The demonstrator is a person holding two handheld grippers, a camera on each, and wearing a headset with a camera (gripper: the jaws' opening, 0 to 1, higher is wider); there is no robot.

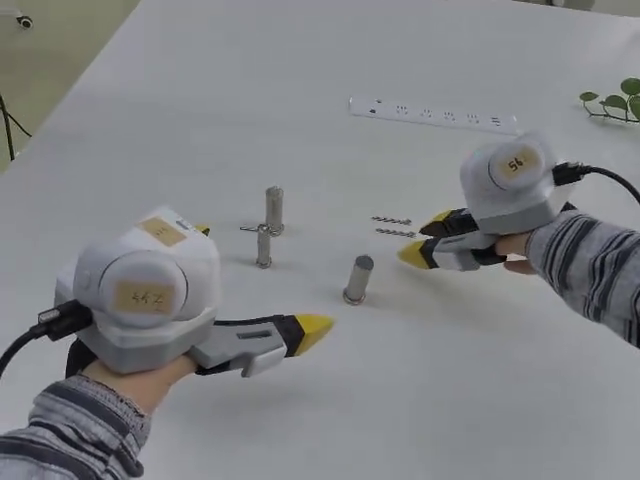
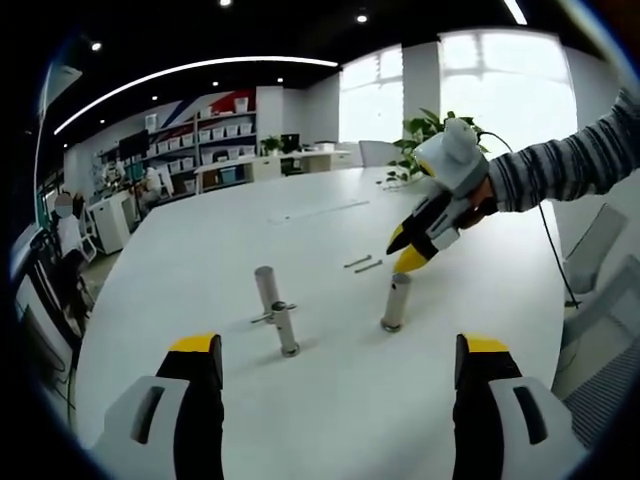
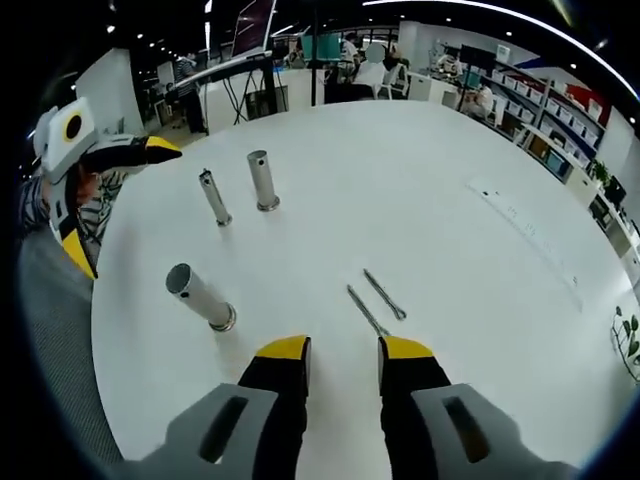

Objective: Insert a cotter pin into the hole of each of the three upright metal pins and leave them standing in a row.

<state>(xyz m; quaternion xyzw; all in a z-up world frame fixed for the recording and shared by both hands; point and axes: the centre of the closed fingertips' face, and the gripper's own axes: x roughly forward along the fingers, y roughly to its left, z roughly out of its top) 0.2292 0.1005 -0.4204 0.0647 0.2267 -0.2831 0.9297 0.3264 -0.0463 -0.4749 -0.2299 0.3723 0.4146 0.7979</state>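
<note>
Closest to me, my left gripper (image 2: 340,350) hangs just above the desk (image 1: 300,420) with its jaws spread wide and nothing between them. Just beyond it stands the nearest metal pin (image 1: 358,279), upright on its small flanged foot, set apart from the other two and with no cotter through it. My right gripper (image 3: 344,350) comes next, jaws drawn in to a narrow gap and holding nothing, its tips aimed at the two loose cotter pins (image 3: 384,296) lying flat and side by side on the desk just ahead. I judge these to be thin, light, stiff wire that will skid on the smooth top, so I would pinch one near an end, squarely across its width, and leave most of its length free to lead into the hole. I cannot make out which end is the looped head. Off to the left, the middle metal pin (image 1: 263,246) already carries a fitted cotter pin (image 1: 249,228) through its top, and the far metal pin (image 1: 274,210) stands close behind it, bare. The metal pins look solid and heavy for their size but narrow-footed. A sideways push could tip one, so I would steady it low on the shaft with the left gripper. One of three looks done. Farther back lie a power strip (image 1: 432,115) and a plant (image 1: 612,100).
</note>
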